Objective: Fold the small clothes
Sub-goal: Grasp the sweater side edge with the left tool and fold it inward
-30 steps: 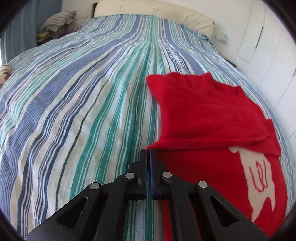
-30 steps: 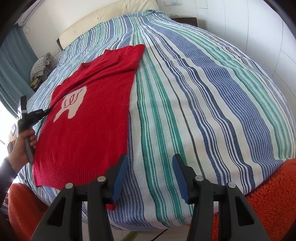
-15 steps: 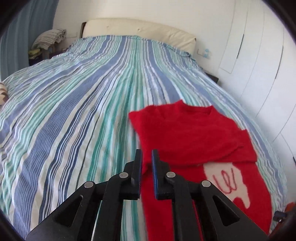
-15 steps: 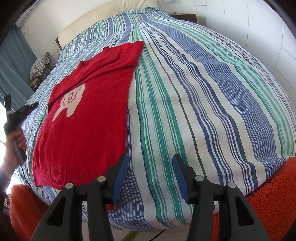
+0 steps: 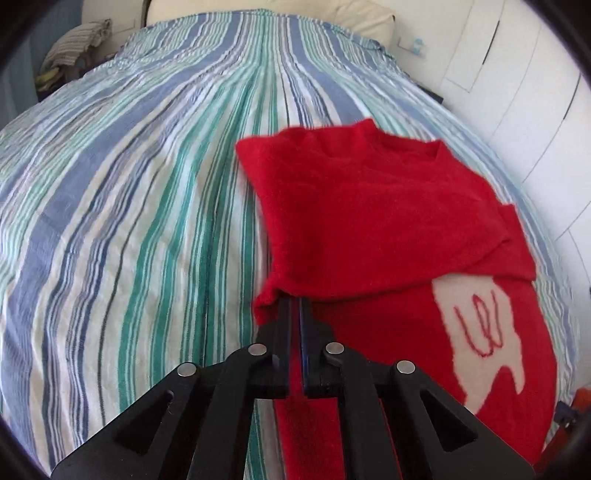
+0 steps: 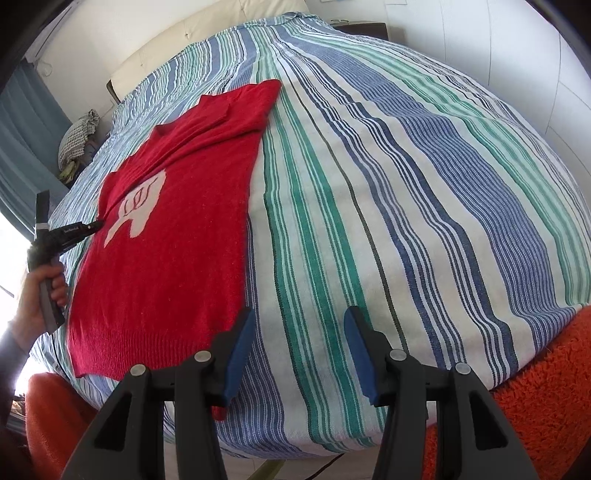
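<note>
Red sweater (image 5: 369, 229) lies flat on the striped bed (image 5: 147, 184), sleeve folded across its chest. Your left gripper (image 5: 294, 306) has its jaws pinched on the sleeve edge; right gripper (image 6: 299, 354) gapes empty beside the hem. Body folds remain.

Left tongs (image 5: 294, 306) pinched tight on folded sleeve edge of red sweater (image 5: 369, 221). Sleeve lies across sweater body ahead of tongs. White motif (image 5: 480, 332) right of tongs. Striped bed cover (image 5: 147, 221) left and ahead. Cream headboard (image 5: 332, 11) far ahead.
</note>
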Demonstrator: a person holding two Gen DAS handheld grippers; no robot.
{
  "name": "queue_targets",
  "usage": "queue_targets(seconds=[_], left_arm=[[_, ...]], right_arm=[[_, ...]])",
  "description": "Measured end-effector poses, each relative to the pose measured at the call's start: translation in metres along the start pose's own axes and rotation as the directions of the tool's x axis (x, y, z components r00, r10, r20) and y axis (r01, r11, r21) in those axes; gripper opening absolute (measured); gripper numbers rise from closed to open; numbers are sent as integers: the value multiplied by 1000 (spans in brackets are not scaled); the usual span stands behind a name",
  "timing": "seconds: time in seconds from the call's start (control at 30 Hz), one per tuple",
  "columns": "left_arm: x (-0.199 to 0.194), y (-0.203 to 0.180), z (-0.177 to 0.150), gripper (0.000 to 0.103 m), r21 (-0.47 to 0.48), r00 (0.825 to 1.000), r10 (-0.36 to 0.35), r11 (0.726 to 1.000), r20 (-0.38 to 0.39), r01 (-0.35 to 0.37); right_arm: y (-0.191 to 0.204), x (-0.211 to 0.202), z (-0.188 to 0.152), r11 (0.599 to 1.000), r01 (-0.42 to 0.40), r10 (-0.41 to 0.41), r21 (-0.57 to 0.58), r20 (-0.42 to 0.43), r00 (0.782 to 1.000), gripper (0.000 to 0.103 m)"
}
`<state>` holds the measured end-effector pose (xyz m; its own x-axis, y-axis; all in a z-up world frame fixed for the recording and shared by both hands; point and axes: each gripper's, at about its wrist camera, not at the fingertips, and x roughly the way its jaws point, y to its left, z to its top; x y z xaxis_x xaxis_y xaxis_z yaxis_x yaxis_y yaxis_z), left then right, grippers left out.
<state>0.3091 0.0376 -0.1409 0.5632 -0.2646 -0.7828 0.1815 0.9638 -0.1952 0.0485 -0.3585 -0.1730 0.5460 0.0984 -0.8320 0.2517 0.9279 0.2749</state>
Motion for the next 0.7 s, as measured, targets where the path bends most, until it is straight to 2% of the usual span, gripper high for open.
queue_targets(seconds=[0.03, 0.1, 0.2, 0.23, 0.27, 0.3, 0.33, 0.37, 0.4, 0.47, 0.53, 0.57, 0.63, 0.7], left_arm=[[-8, -2, 8, 15, -6, 999, -14, 1000, 42, 14], [-14, -11, 26, 23, -6, 992, -43, 999, 116, 44], [5, -22, 51, 29, -6, 988, -59, 998, 144, 60], [19, -20, 55, 31, -19, 992, -25, 999, 125, 27], [38, -13, 53, 31, -44, 996, 42, 998, 78, -38], [61, -1, 44, 30, -78, 993, 114, 990, 3, -113], [78, 14, 29, 30, -113, 988, 141, 983, -60, -147], [76, 27, 24, 30, -146, 996, 83, 986, -33, -87], [69, 34, 23, 30, -169, 997, 71, 983, -11, -72], [52, 38, 25, 31, -197, 998, 67, 978, -15, -69], [24, 34, 20, 52, -163, 996, 89, 983, 15, -85], [8, 31, 13, 58, -140, 995, 91, 987, 35, -85], [-23, 24, -6, 78, -92, 993, 103, 991, 59, -98], [-47, 18, -27, 82, -48, 991, 122, 992, 60, -119]], right_arm=[[1, 0, 0, 1000, 1, -1, -2, 2, 1000, 50], [2, 0, -1, 1000, 4, -4, -6, 2, 1000, 50], [3, 3, 0, 1000, 11, -11, -8, -6, 1000, 50], [4, 3, 1, 1000, 12, -12, -7, -7, 1000, 50], [4, 3, 1, 1000, 13, -13, -7, -6, 1000, 50], [4, 2, 1, 1000, 13, -13, -8, -5, 1000, 50], [4, 2, 1, 1000, 12, -12, -8, -4, 1000, 50], [3, 1, 1, 1000, 12, -12, -7, -3, 1000, 50], [3, 0, 1, 1000, 11, -11, -6, -1, 1000, 50], [1, -2, 1, 1000, 6, -6, 1, 7, 1000, 50], [-1, -3, 3, 1000, -2, 1, 12, 11, 1000, 50], [-2, -2, 3, 1000, -7, 6, 18, 12, 1000, 50], [-1, -3, 3, 1000, -11, 11, 19, 16, 1000, 50], [1, -6, 3, 1000, -14, 14, 12, 26, 1000, 50]])
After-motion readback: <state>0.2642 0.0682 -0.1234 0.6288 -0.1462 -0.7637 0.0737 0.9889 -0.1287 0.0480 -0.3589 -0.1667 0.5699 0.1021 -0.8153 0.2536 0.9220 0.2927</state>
